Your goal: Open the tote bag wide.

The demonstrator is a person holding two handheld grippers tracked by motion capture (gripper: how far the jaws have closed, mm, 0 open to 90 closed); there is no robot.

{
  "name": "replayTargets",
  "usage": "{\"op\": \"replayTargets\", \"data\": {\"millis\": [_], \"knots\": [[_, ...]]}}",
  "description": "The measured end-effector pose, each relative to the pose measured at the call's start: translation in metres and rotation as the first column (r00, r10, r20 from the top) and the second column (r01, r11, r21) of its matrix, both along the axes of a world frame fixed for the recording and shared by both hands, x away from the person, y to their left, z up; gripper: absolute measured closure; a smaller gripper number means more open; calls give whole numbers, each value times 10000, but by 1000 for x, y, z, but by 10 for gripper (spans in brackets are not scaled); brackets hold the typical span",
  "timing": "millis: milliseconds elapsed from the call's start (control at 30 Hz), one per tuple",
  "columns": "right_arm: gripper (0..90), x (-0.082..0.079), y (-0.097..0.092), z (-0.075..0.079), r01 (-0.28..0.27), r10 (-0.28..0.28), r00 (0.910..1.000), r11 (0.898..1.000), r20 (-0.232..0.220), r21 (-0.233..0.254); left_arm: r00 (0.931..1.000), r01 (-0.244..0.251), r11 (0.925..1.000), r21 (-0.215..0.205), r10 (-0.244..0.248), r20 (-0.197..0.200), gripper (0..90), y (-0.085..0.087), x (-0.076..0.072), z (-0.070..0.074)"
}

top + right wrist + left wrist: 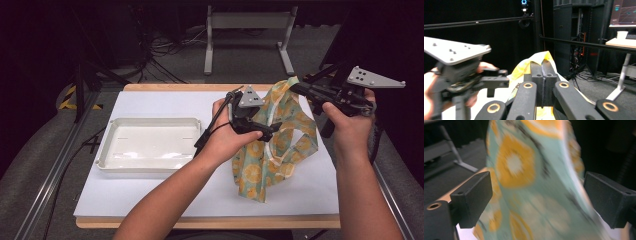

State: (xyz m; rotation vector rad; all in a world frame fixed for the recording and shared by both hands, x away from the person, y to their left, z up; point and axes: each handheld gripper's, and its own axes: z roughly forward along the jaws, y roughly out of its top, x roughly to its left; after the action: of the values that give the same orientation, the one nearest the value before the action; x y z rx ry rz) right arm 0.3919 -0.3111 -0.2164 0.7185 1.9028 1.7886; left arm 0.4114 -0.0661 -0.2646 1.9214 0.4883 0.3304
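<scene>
right claw (pixel 295 88) pinches the patterned cloth (pixel 280 145); left claw (pixel 267 131) gapes beside it.

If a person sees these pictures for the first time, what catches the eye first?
The bright cloth with orange fruit slices on pale green, hanging above the right side of the white table. The right gripper is shut on its top edge, while the left gripper stands open with the cloth between its jaws. A white tray lies to the left.
</scene>
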Motion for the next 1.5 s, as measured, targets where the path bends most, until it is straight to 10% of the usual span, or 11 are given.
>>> {"op": "replayTargets", "data": {"millis": [167, 333, 433, 833, 1000, 1133, 1500], "knots": [[900, -1, 2, 0, -73, 73, 10000, 10000, 40, 30, 9993, 103, 9997, 203, -95, -358, 237, -3, 10, -3], [900, -1, 1, -1, -21, 21, 10000, 10000, 5, -67, 9984, 460, 9972, 596, -439, -359, 819, 5, 19, -4], [885, -3, -1, -3, -100, 99, 9999, 9999, -56, -120, 9981, 446, 9983, 383, -429, -445, 880, 9, 22, -1], [663, -32, -20, -22, 507, -511, 9987, 9971, -55, -564, 9981, 34, 9998, -194, -46, -608, 898, 23, 33, 6], [301, -45, -32, -46, 1299, -1301, 9915, 9882, 28, -810, 9975, -105, 9992, -385, 77, -707, 898, 28, 36, 8], [175, -53, -34, -73, 1473, -1486, 9889, 9825, -25, -1141, 9975, -126, 9988, -480, 92, -700, 898, 30, 37, 10], [122, -38, -19, -117, 1648, -1842, 9787, 9682, -905, -1882, 9988, 50, 9979, -652, -82, -482, 895, 32, 35, 15]]}}
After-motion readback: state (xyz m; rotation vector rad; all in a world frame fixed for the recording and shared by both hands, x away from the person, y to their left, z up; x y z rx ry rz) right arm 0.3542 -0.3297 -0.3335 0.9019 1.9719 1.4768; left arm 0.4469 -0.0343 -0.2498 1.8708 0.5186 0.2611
